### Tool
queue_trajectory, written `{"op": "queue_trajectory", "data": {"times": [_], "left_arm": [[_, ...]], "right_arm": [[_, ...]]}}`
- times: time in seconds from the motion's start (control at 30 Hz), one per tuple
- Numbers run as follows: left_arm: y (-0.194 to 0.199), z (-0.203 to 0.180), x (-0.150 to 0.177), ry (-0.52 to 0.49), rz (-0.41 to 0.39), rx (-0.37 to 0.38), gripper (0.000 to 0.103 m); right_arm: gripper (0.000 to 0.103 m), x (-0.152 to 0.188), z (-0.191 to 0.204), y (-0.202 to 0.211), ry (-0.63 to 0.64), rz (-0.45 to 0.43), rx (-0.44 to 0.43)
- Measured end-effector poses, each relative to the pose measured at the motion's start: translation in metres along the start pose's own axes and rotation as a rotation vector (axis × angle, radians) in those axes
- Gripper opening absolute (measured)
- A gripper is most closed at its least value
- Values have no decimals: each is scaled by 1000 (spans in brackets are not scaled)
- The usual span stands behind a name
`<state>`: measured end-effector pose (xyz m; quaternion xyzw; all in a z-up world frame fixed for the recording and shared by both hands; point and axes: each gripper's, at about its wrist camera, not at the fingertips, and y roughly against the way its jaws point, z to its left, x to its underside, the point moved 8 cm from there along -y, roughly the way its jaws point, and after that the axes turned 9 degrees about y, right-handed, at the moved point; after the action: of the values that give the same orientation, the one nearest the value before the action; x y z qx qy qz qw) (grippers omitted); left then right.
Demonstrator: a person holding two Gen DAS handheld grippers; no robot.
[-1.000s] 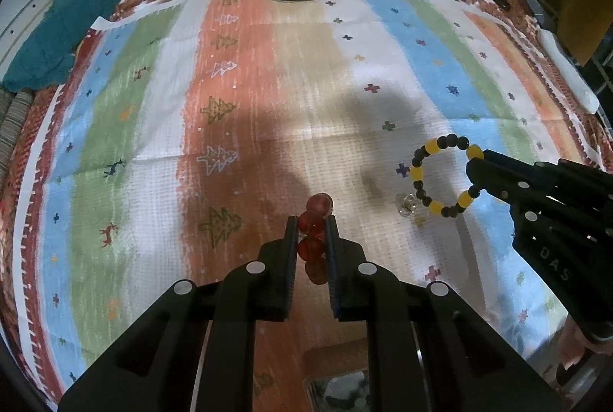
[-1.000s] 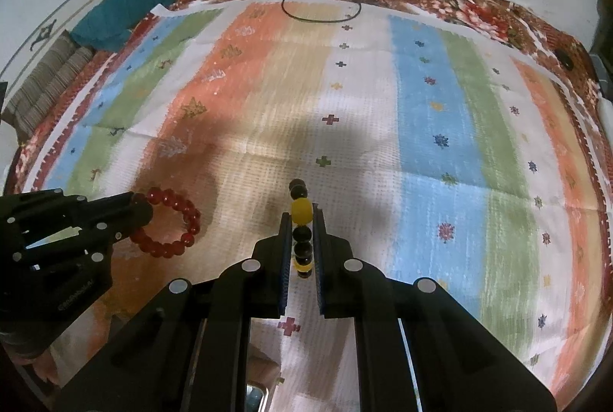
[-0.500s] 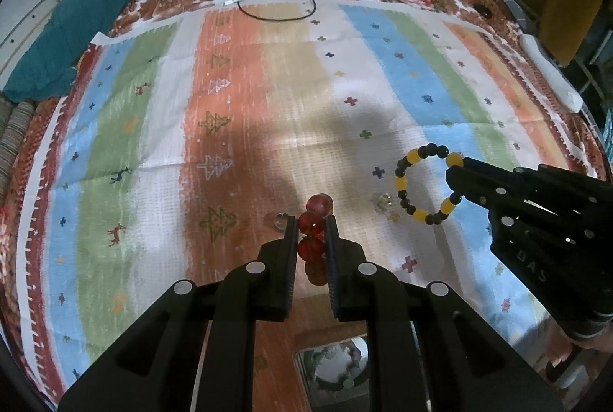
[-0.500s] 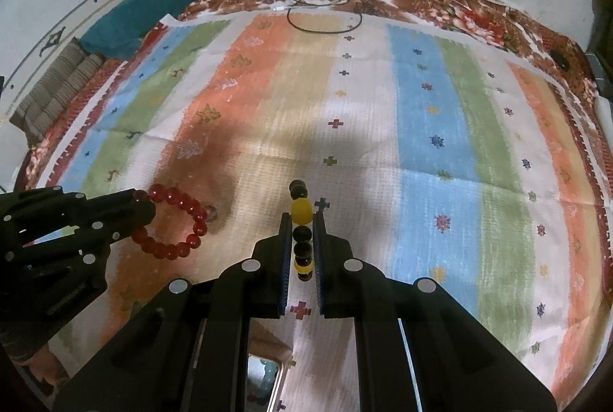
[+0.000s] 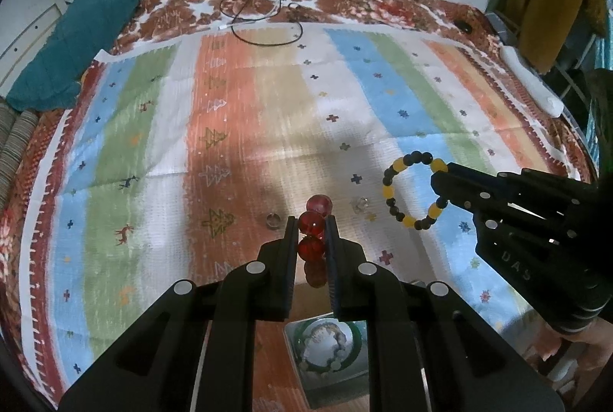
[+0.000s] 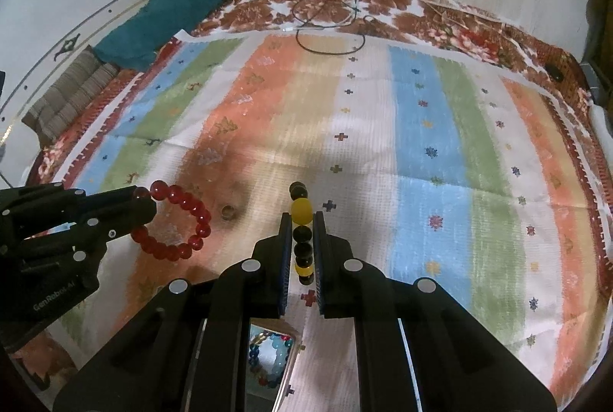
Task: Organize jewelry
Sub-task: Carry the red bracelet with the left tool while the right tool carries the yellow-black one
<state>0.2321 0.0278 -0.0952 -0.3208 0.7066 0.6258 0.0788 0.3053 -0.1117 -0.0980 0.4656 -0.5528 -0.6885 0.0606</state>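
Both grippers are busy here. The left gripper (image 5: pixel 311 232) has its jaws pinched narrow on a red bead bracelet (image 5: pixel 313 220), held edge-on in its own camera so you mostly see a stack of beads sticking up past the fingertips. From the right wrist view the same red bracelet (image 6: pixel 180 224) reads as a full loop hanging off the left gripper's tip, up above the striped cloth (image 6: pixel 421 144).

The right gripper (image 6: pixel 302 236) is doing the same thing with a black and yellow bead bracelet (image 6: pixel 301 220), jaws closed tight on it, big yellow bead just past the tips. In the left wrist view that bracelet (image 5: pixel 412 190) shows as an open ring dangling from the right gripper over the blue stripe.

Down on the cloth there are a couple of small bits: a little ring (image 5: pixel 273 219) just left of the left gripper's tips, and a small clear piece (image 5: pixel 360 204) between the two bracelets; can't tell what it is exactly. Under the grippers there's a box (image 5: pixel 325 343) with more beaded jewelry inside, partly hidden. A teal towel (image 5: pixel 76 40) sits at the far left edge and a black cable (image 5: pixel 268 10) loops at the far end.
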Motion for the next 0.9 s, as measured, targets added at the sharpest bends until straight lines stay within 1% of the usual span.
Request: {"op": "queue_trajectory", "data": {"times": [0.4,0.9], "left_arm": [[20,-4,14,-5,-26,28,13],[38,-5,36,-13,-45,49,13]], "right_arm": [[12,9,11,24,19,-41,-6],[12,27,33,49,48,-71,-39]]}}
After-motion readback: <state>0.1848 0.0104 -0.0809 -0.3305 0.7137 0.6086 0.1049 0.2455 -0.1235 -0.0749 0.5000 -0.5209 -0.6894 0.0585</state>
